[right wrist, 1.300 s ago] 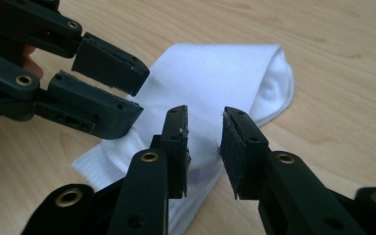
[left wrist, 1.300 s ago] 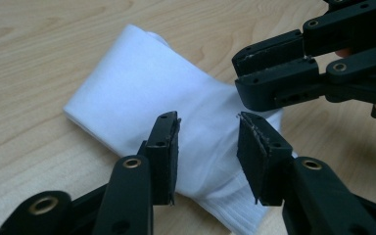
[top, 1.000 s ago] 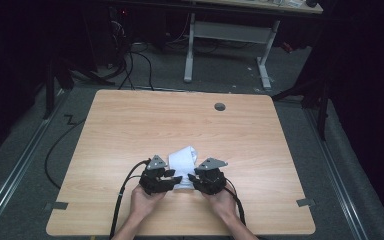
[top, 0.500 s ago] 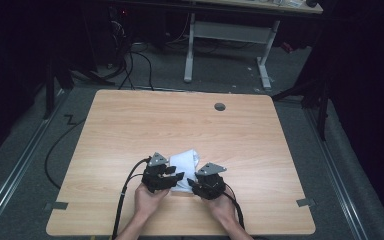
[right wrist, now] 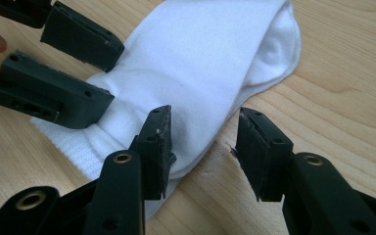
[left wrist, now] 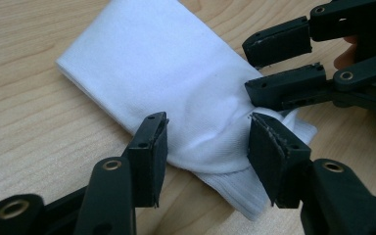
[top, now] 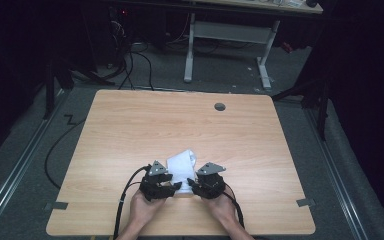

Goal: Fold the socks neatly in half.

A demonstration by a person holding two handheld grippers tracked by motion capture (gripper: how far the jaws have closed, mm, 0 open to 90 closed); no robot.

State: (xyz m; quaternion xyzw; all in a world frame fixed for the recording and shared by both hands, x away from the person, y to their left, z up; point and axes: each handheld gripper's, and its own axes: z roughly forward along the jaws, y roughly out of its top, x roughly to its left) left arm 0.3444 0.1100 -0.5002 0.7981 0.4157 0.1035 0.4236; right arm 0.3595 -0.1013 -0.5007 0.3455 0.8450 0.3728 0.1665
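Near the table's (top: 130,125) front edge, both tongs (top: 176,186) (top: 192,186) parted astride a white sock (top: 182,165).

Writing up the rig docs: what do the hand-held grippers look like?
Both are matte black. The left hand-held gripper and right hand-held gripper each carry a grey three-cornered plate on top and trail a black cable. The jaws are flat black bars with brass-coloured pivot rivets and ridged pads. Forearms are bare, no sleeves.
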